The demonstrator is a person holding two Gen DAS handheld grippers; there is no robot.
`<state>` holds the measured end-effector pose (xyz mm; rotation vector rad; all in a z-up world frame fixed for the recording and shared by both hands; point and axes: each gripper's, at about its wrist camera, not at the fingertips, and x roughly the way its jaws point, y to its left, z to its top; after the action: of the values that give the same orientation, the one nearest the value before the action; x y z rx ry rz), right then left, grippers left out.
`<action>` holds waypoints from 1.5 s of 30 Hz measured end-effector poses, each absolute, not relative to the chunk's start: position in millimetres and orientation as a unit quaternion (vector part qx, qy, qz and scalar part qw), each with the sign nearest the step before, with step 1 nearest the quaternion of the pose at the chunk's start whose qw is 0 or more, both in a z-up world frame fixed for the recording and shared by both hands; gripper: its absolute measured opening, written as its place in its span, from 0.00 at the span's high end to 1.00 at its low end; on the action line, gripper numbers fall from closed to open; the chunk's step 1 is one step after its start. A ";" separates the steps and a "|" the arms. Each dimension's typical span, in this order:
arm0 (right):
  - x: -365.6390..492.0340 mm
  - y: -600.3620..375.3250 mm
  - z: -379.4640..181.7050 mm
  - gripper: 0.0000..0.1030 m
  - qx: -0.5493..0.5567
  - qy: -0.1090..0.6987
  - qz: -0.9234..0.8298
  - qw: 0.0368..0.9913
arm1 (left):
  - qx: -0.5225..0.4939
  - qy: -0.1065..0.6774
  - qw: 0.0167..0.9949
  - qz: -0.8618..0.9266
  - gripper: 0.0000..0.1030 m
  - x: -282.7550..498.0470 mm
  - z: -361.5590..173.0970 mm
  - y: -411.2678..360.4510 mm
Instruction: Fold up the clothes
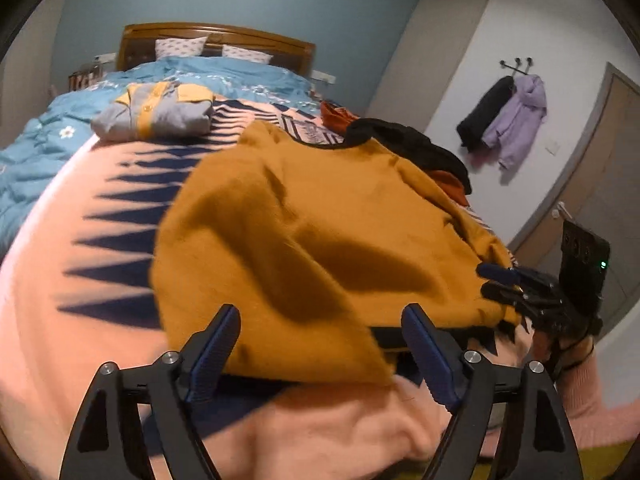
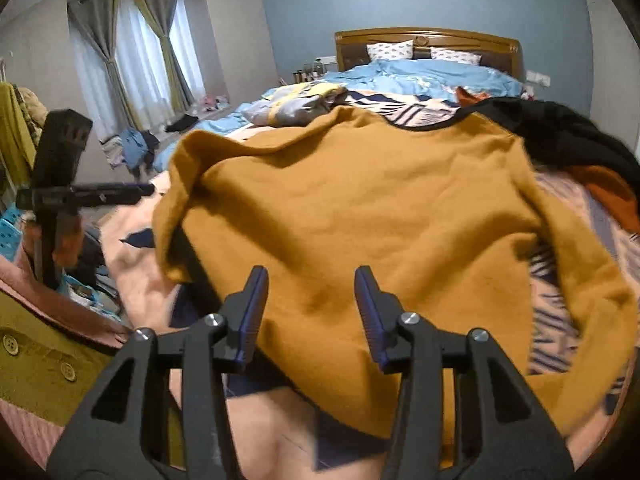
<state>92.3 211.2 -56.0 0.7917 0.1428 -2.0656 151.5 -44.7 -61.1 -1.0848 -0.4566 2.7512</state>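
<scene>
A mustard-yellow sweater lies spread and rumpled on the pink blanket at the foot of the bed. My left gripper is open wide over the sweater's near edge; its pads do not press the cloth. My right gripper is open too, its fingers standing either side of the near hem without gripping it. In the left wrist view the right gripper shows at the sweater's right corner. In the right wrist view the left gripper appears at the far left.
A folded grey and yellow garment rests farther up the bed. Black and orange clothes are heaped beyond the sweater on the right. A blue duvet covers the head end. Clothes litter the floor by the curtains.
</scene>
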 end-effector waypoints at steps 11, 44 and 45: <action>97.2 192.8 -74.5 0.51 0.334 0.032 -0.826 0.453 | -0.395 -0.113 -0.025 0.911 0.90 130.4 -86.9 -43.3; 96.2 187.3 -73.6 0.39 0.331 0.017 -0.829 0.450 | -0.398 -0.089 0.046 0.912 0.11 121.8 -70.6 -141.8; 96.7 187.1 -73.0 0.39 0.331 0.015 -0.829 0.451 | -0.401 -0.077 0.072 0.910 0.11 120.7 -74.0 -130.6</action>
<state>96.7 187.1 -73.0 0.8174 0.0370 -2.0476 120.7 -130.6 -74.0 -1.2066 -0.2311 2.7350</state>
